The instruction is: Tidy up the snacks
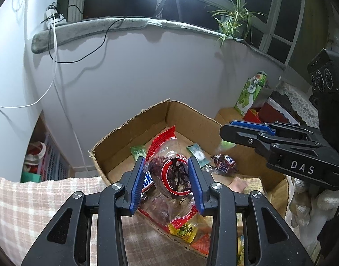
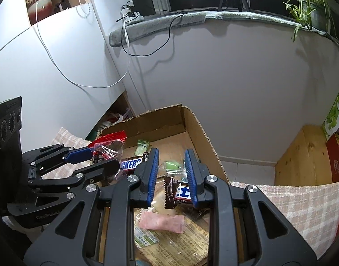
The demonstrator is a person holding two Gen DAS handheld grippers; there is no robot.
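The white wall (image 1: 129, 71) with its grey-padded windowsill (image 1: 98, 27) filled the background, a potted spider plant (image 1: 232, 20) on the sill at the right. Below it stood an open cardboard box (image 1: 127, 130) on a surface covered by a pink checked cloth (image 1: 36, 199); whether that surface was a desk could not be told. A green carton (image 1: 250, 90) leaned by the wall further right.

Inside the box lay loose snacks: a Snickers bar (image 2: 130, 163), a green wrapped sweet (image 1: 138, 151), a pale mint-coloured packet (image 1: 197, 151), a small chocolate bar in dark wrapper (image 2: 177, 194) and a pink sachet (image 2: 161, 220) on printed paper lining the bottom.

The left claw (image 1: 167, 182) was closed part-way on a clear bag with red edges (image 1: 171, 177), both blue pads pressing its sides and holding it above the near edge of the box. The right claw (image 2: 170, 176) hung over the box with its jaws apart and nothing between the pads; the dark chocolate bar lay below, just beside its right finger (image 2: 191, 177).
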